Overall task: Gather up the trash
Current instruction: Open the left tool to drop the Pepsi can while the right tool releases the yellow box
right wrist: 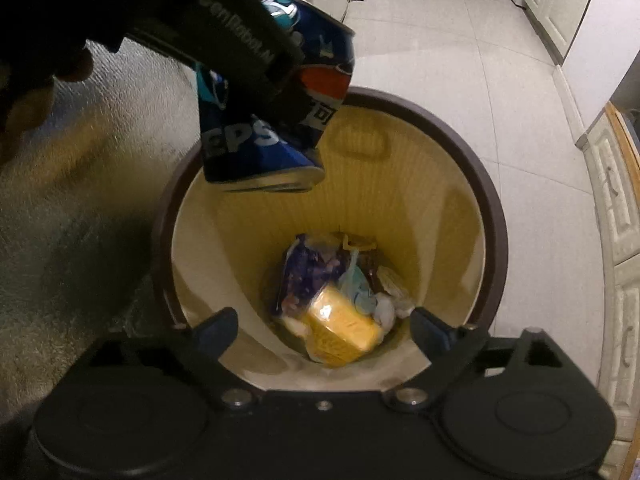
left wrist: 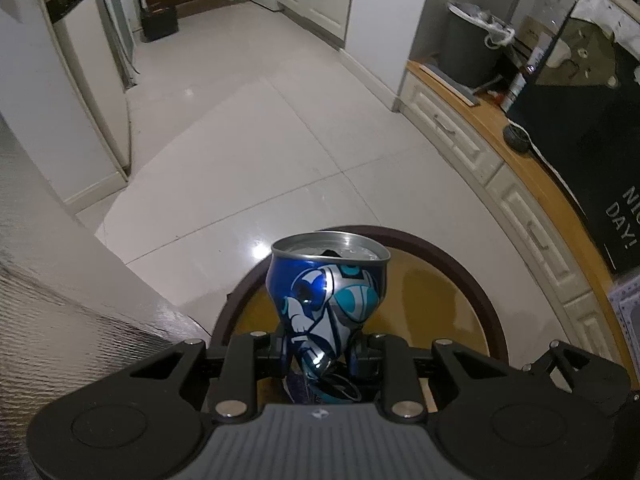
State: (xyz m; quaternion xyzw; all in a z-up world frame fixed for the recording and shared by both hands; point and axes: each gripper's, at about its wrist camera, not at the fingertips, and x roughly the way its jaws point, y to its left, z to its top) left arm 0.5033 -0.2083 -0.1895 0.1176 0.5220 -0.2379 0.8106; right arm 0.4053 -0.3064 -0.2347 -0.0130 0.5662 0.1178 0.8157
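The left hand-held gripper (left wrist: 320, 354), clenched across the crushed waist of the blue can (left wrist: 328, 280), holds it tilted directly above the open bin (right wrist: 496, 240), drop path straight down, while the right hand-held gripper (right wrist: 324, 330) hangs released nearby.

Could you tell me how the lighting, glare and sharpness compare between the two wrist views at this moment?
Left wrist view: evenly lit and sharp, with a glare spot on the floor tiles behind the crushed can in the left tool; fisheye bends the cabinets. Right wrist view: dimmer and yellow-tinted inside the trash bin, with a dark, blurred upper-left corner.
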